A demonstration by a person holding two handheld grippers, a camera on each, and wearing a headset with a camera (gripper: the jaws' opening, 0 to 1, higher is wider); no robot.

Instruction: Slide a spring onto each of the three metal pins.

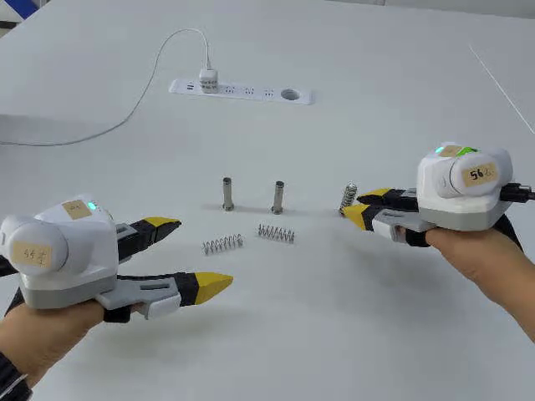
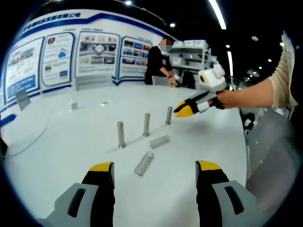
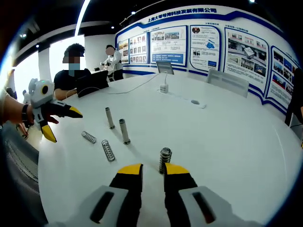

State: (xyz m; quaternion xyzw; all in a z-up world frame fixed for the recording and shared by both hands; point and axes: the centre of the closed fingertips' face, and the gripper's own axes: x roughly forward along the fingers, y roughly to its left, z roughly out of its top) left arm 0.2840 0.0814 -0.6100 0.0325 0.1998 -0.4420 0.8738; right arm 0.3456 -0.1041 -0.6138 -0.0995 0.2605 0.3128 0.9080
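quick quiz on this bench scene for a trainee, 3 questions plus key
1. How many pins carry a spring?
2. True or false: the left gripper has its jaws wide apart.
3. Where do the two loose springs lie? A) on the table, near the bare pins B) between the left gripper's jaws C) stacked on one pin
Key: 1) one, the pin by the right gripper 2) true 3) A
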